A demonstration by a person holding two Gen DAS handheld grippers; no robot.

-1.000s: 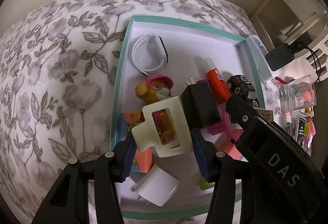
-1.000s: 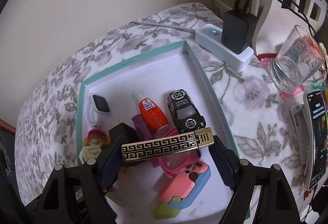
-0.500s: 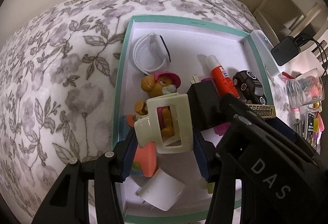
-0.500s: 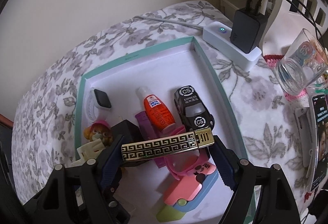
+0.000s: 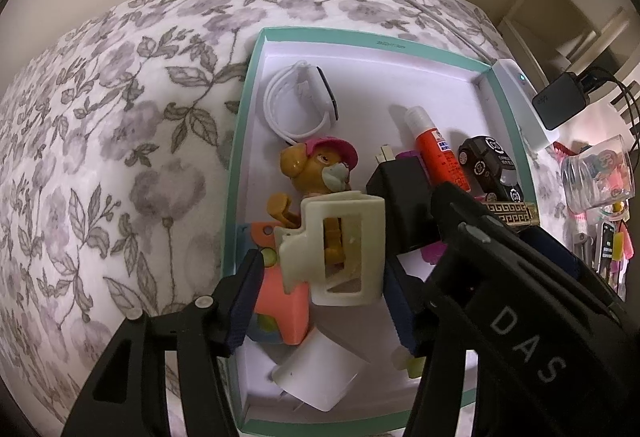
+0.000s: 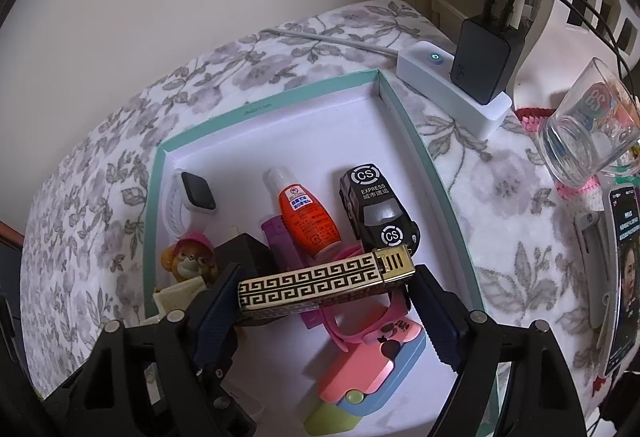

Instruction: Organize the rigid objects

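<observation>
Hovering over the teal box (image 6: 408, 129) on the floral worktop (image 5: 120, 125); left claw (image 5: 320, 285) just opening, jaws wide around the cream hair clip (image 5: 340, 245), stiff, light, best pinched by its flat sides; right claw (image 6: 328, 301) spread wide, spanning the gold-patterned lighter (image 6: 324, 285) end to end, hard and slick.

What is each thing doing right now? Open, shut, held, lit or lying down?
Left gripper, open, jaws just been opening, hair clip loose between them.
Right gripper, shut on the lighter.
Power strip, light on, charger plugged in.
Phone, screen lit.
Glue bottle, lying down, capped.
</observation>
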